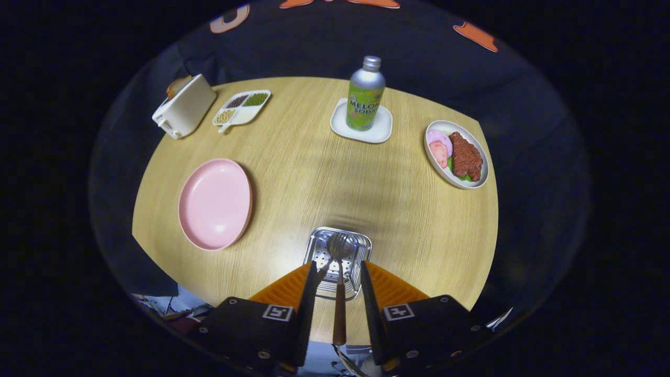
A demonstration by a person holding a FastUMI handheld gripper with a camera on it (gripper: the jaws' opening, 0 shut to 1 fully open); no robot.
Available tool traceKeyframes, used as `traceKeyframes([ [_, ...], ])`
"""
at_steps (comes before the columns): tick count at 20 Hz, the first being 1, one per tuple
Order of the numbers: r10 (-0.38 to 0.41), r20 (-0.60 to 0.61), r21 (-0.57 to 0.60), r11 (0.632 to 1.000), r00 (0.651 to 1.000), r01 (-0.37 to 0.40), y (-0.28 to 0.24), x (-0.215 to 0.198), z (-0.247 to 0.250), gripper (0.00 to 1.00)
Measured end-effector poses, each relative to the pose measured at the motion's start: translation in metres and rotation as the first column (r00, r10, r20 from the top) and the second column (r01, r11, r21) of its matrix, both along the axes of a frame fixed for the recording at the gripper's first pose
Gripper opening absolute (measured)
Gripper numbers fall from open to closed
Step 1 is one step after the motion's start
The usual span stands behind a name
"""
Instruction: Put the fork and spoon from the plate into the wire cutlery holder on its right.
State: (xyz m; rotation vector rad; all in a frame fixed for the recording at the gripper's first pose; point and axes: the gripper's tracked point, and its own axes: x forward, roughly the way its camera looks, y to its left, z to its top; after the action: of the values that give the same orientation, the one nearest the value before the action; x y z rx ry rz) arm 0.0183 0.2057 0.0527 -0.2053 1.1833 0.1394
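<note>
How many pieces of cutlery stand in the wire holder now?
2: a fork and a spoon, heads together inside the wire holder, handles rising between the open gripper fingers. More could be hidden beneath them.

My table is pale wood with a fine grain. On it I see a plain pink plate, a silver wire cutlery holder, a cream toaster, and a silver bottle with a green label on a white coaster.
</note>
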Motion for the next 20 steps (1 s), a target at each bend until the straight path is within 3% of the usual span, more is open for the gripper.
traceKeyframes([
  [4, -0.052, 0.248, 0.091, 0.995, 0.967, 0.03, 0.016, 0.024, 0.07, 0.91],
  [5, -0.069, 0.316, 0.113, 0.993, 0.946, 0.035, 0.02, 0.03, 0.09, 0.96],
  [8, -0.107, 0.493, 0.169, 0.985, 0.864, 0.025, 0.024, 0.039, 0.15, 0.98],
  [11, -0.118, 0.627, 0.151, 0.988, 0.77, 0.028, 0.015, 0.033, 0.198, 0.98],
  [16, -0.141, 0.742, 0.162, 0.986, 0.655, 0.03, 0.014, 0.011, 0.234, 0.98],
  [20, -0.222, 0.787, 0.229, 0.971, 0.576, 0.061, 0.011, -0.007, 0.242, 0.98],
])
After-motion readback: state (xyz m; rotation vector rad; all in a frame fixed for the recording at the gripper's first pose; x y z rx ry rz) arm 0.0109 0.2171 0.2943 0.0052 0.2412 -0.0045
